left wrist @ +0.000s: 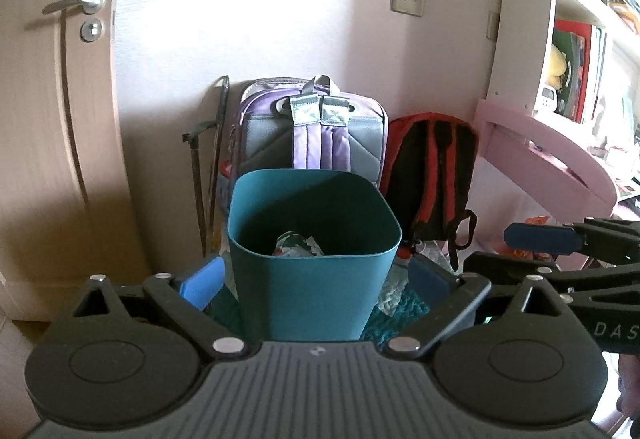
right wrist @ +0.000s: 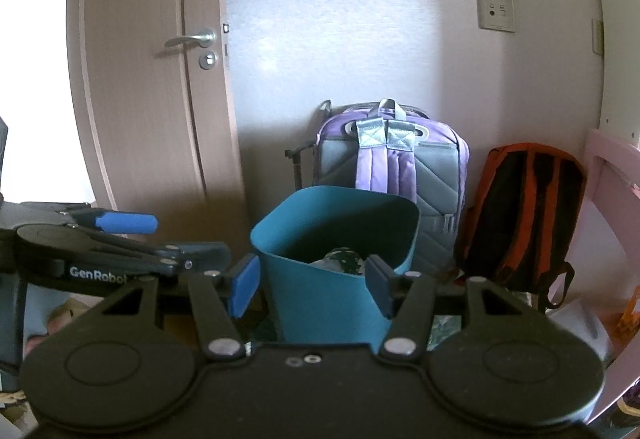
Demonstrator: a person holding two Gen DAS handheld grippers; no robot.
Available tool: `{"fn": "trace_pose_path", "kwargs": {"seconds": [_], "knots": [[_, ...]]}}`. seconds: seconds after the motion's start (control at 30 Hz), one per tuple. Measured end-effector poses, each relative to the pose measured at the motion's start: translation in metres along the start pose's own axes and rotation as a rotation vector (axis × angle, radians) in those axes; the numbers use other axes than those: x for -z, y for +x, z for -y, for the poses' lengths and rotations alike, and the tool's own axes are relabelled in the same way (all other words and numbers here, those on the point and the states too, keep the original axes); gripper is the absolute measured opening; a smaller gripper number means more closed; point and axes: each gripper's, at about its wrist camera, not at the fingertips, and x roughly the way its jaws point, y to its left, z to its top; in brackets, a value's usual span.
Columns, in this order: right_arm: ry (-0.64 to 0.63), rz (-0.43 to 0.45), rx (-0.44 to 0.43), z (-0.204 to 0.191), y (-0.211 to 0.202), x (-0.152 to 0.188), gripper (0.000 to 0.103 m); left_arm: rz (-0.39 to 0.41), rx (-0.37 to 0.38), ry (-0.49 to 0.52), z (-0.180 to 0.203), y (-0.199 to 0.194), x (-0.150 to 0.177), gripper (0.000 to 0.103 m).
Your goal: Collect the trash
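Note:
A teal waste bin [left wrist: 312, 263] stands on the floor straight ahead, with crumpled patterned trash [left wrist: 298, 245] lying inside it. My left gripper [left wrist: 316, 283] is open and empty, its blue pads wide apart on either side of the bin's front. In the right wrist view the bin [right wrist: 332, 279] and the trash [right wrist: 344, 259] show again. My right gripper [right wrist: 312, 287] is open and empty in front of the bin. The right gripper also shows at the right edge of the left wrist view [left wrist: 560, 247]. The left gripper shows at the left of the right wrist view [right wrist: 160, 239].
A purple and grey backpack [left wrist: 316, 131] and a red and black backpack [left wrist: 432, 175] lean on the wall behind the bin. A closed door [left wrist: 52, 99] is at the left. A pink desk [left wrist: 552, 159] and bookshelves [left wrist: 580, 19] stand at the right. A teal mat [left wrist: 400, 311] lies under the bin.

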Motion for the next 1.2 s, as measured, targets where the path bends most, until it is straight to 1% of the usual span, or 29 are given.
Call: {"fn": "trace_pose_path", "kwargs": {"seconds": [0.3,0.67,0.9,1.2], "knots": [[-0.013,0.03,0.002,-0.004,-0.017,0.002,0.059,0.013,-0.013,0.011,0.002,-0.011,0.005,0.099],[0.008,0.022,0.022,0.0,-0.02,0.004,0.059,0.028,0.006,0.018,0.006,-0.023,0.004,0.099],[0.023,0.029,0.017,0.001,-0.023,0.004,0.06,0.044,0.007,0.026,0.01,-0.029,0.006,0.099],[0.021,0.029,0.008,0.002,-0.026,0.007,0.06,0.043,0.017,0.02,0.011,-0.032,0.007,0.099]]}}
